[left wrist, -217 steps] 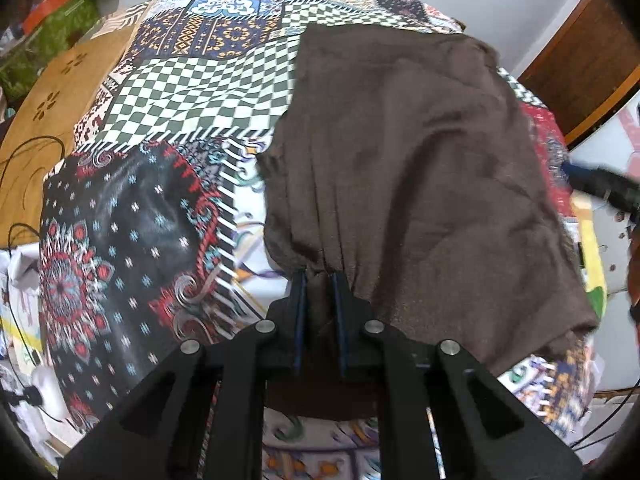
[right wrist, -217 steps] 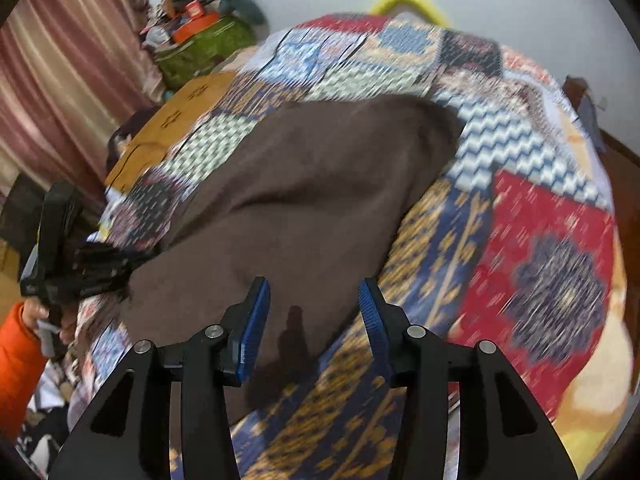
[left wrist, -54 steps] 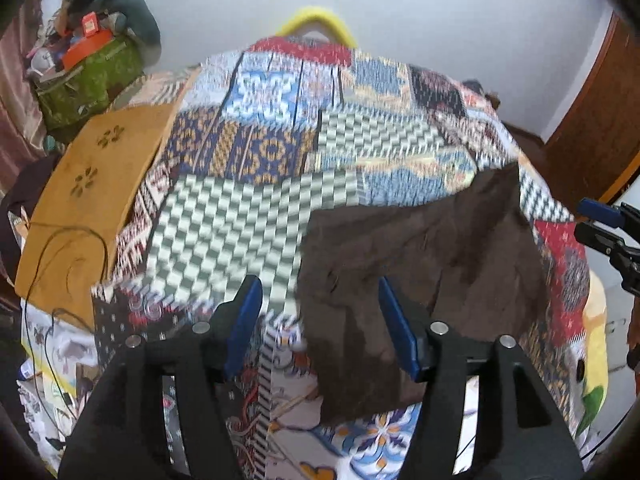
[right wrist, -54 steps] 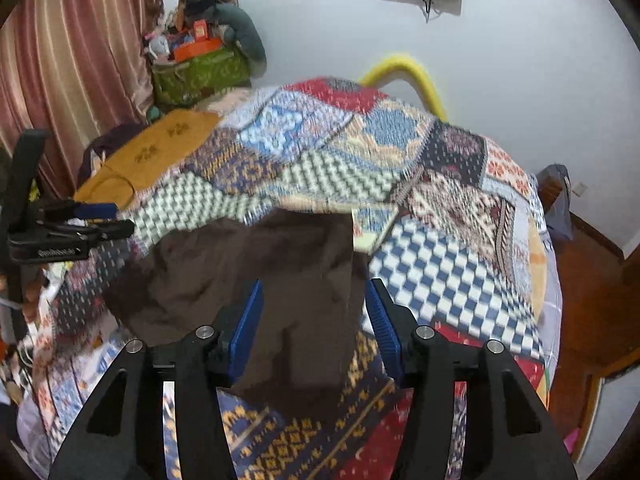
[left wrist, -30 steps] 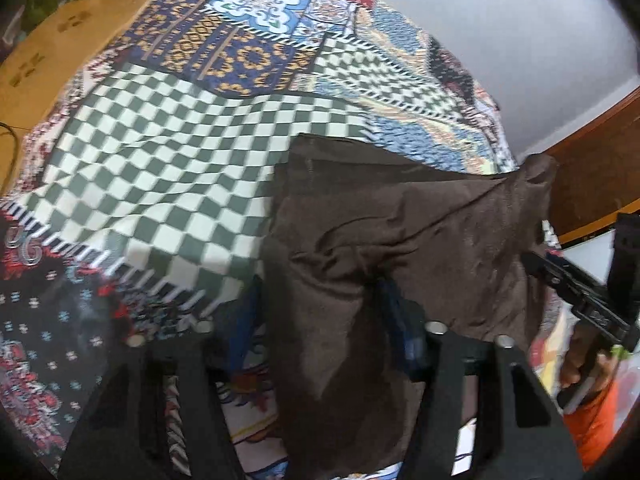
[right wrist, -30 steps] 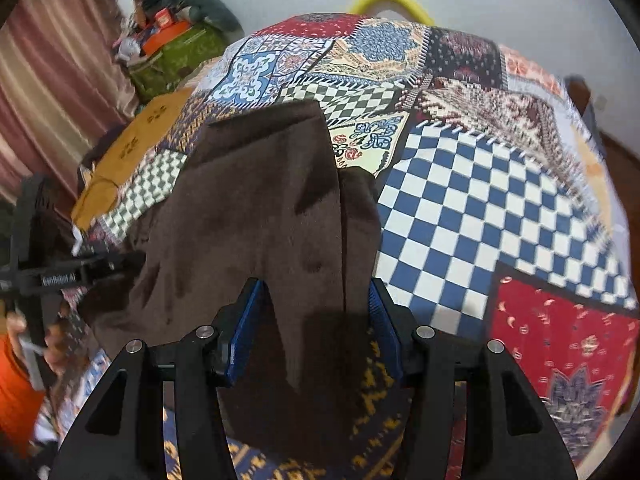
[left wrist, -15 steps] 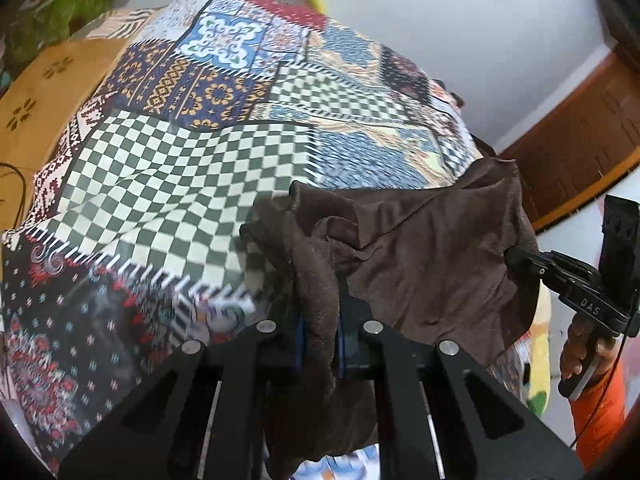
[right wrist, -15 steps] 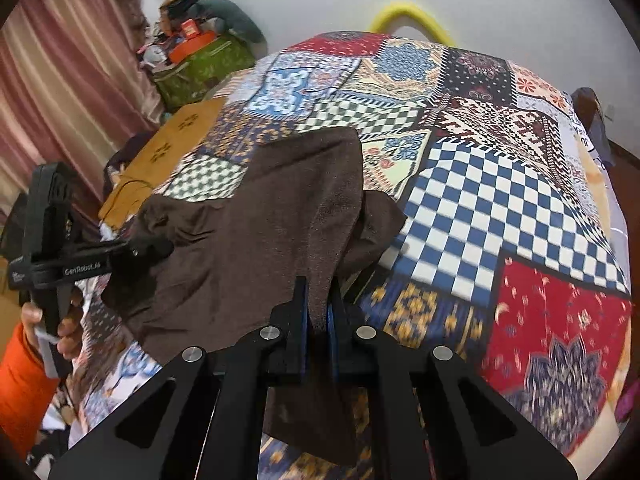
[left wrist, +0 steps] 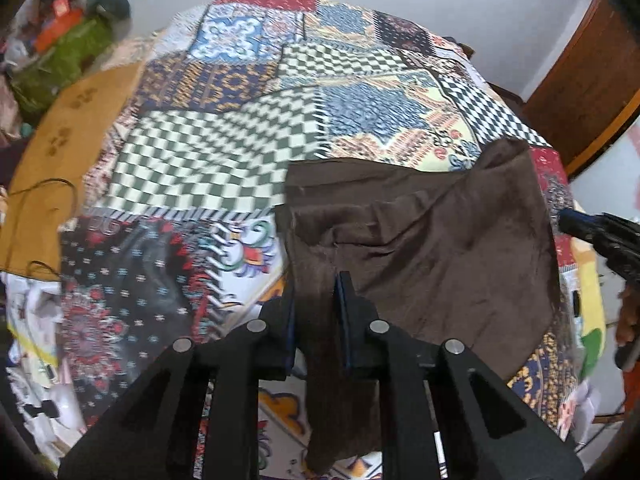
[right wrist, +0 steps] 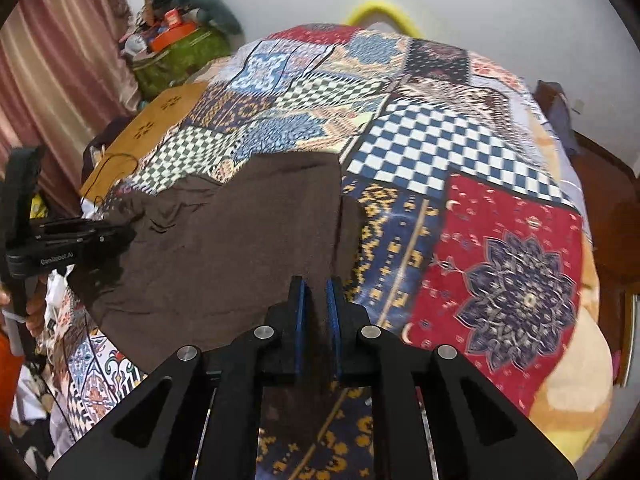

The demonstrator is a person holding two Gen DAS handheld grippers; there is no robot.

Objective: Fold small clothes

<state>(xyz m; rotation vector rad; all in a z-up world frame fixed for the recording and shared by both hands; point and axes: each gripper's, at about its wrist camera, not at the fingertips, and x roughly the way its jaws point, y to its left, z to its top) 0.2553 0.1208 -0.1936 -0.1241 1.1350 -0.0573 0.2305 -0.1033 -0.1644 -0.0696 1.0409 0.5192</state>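
On the left, the left gripper (left wrist: pixel 316 316) has just closed its jaws on the near left edge of the dark brown fabric garment (left wrist: pixel 420 240), which a second ago lay loose between open fingers; a fold of cloth is now pinched between them. On the right, the right gripper (right wrist: pixel 316 312) has closed likewise on the near right edge. The garment's near side is lifted off the patchwork patterned bedspread (right wrist: pixel 440 140), so another fold looks ready to begin.

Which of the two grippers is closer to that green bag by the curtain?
Left. The left gripper holds the brown cloth on the side toward the green bag; the right gripper holds the opposite edge, farther away.
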